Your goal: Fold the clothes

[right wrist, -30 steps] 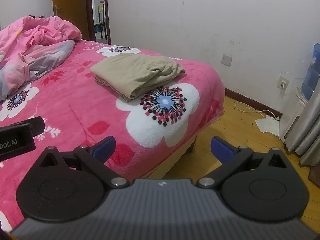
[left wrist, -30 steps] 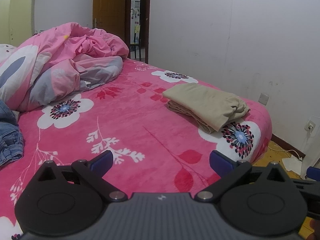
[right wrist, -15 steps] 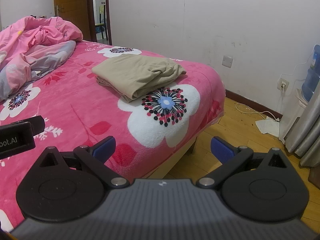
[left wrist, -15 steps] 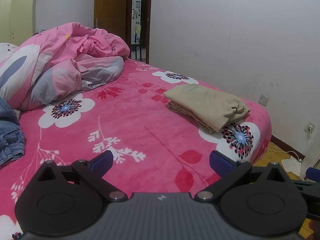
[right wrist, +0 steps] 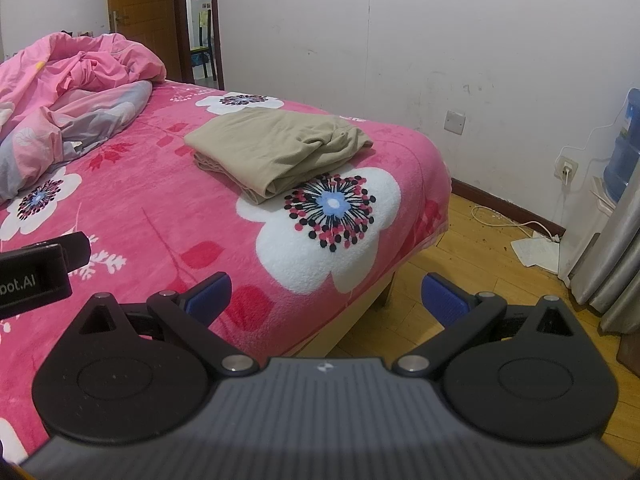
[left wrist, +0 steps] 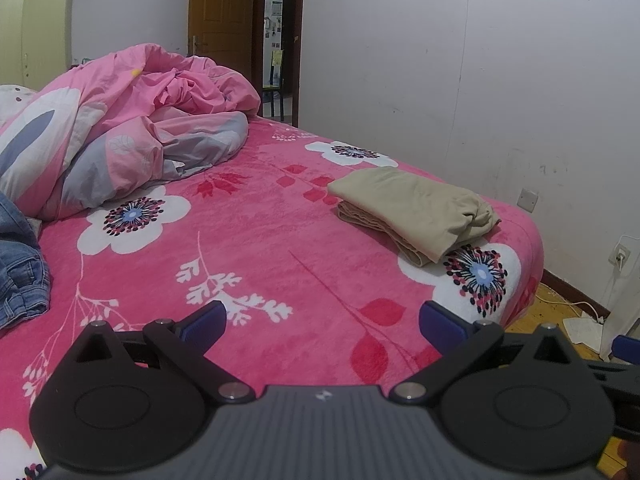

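Both grippers are hanging above the near edge of the bed [left wrist: 260, 240], the left gripper [left wrist: 322, 320] with its jaws spread wide and gripping nothing, the right gripper [right wrist: 326, 294] likewise apart and empty. The beige garment [right wrist: 276, 148] is lying folded near the bed's far right corner, and crumpled jeans [left wrist: 20, 276] are waiting at the left edge (probably the next piece). For a clean fold, I'd say the jeans want dragging onto the bare pink blanket [left wrist: 240, 272], each gripper pinching one waistband corner.
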### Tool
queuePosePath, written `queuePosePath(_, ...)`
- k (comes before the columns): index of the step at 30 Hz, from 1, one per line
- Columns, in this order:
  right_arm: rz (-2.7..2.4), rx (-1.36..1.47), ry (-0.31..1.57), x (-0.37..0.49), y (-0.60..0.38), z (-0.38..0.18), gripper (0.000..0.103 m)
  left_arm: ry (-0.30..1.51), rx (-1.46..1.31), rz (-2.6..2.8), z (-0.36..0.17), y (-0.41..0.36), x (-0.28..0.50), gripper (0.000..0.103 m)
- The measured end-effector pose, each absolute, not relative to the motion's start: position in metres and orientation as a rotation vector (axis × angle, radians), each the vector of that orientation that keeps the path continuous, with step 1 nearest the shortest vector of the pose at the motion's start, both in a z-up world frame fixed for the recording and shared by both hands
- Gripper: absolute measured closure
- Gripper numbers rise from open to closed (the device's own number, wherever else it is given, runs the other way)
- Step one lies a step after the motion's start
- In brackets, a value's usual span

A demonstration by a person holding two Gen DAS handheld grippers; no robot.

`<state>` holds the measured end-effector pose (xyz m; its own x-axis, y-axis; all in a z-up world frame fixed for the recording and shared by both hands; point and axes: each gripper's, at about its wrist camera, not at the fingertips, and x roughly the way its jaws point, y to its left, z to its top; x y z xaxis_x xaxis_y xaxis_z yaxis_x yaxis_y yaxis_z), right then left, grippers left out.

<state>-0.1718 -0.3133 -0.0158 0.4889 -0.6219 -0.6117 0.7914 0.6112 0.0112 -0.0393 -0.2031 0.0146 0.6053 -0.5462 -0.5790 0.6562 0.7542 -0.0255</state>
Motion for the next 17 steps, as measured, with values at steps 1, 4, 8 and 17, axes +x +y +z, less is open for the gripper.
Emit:
queuePosePath(1,-0.875,0.311,0.606,-0.1717,-0.3132,-0.016,0.001,0.6,0.198,-0.7,0.0145,-0.2031,-0.0393,0.0)
queuePosePath(4,-0.875,0.311,0.607,-0.1716,-0.3123,-0.0165,0.001,0.602,0.196,-0.697,0.0144,-0.2033,-0.039,0.0)
queuePosePath(8,-0.874,0.311,0.609,-0.171,-0.3114,-0.0172,0.001,0.603,0.195,-0.696,0.014,-0.2026,-0.0393,0.0)
queuePosePath(17,-0.871,0.312,0.61,-0.1702,-0.31,-0.0179,0.001,0.604,0.195,-0.691,0.0135,-0.2012,-0.0377,0.0)
